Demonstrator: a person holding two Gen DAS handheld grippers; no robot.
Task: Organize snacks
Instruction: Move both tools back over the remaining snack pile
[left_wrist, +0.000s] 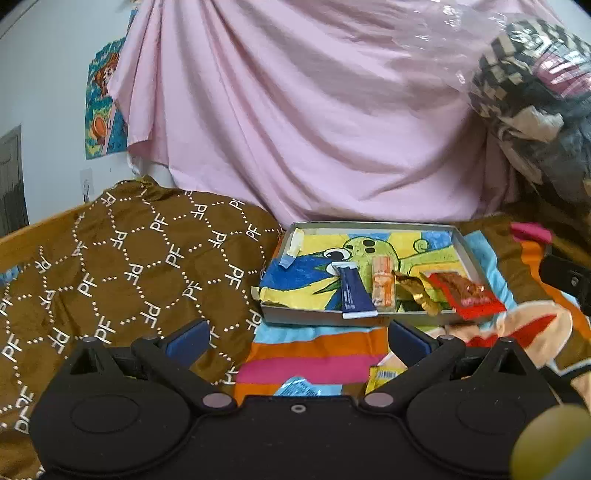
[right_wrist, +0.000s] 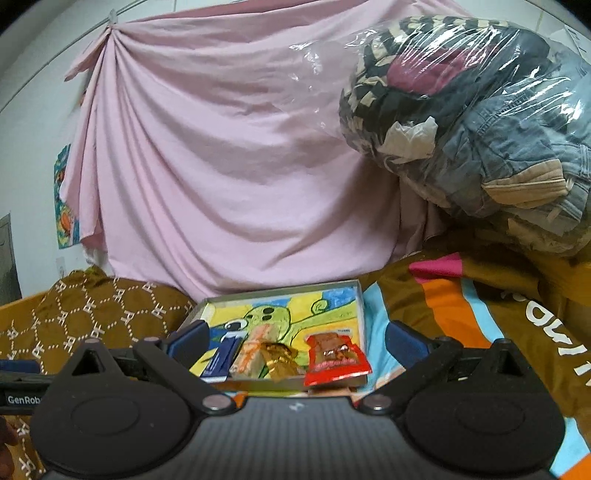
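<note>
A shallow grey tray (left_wrist: 369, 224) lined with a colourful drawing lies on the striped blanket. In it lie a dark blue packet (left_wrist: 352, 291), an orange-and-white packet (left_wrist: 383, 286), a gold wrapper (left_wrist: 415, 291) and a red snack packet (left_wrist: 467, 293) that overhangs the front right rim. My left gripper (left_wrist: 297, 339) is open and empty, just short of the tray. A yellow packet (left_wrist: 382, 376) and a light blue packet (left_wrist: 297, 387) lie on the blanket under it. My right gripper (right_wrist: 295, 341) is open and empty, close in front of the tray (right_wrist: 280, 291), where the red packet (right_wrist: 334, 358) also shows.
A brown patterned cushion (left_wrist: 129, 266) lies left of the tray. A pink sheet (left_wrist: 314, 110) hangs behind. A clear plastic bag of clothes (right_wrist: 480, 122) is piled at the back right. The striped blanket (right_wrist: 461, 306) covers the surface.
</note>
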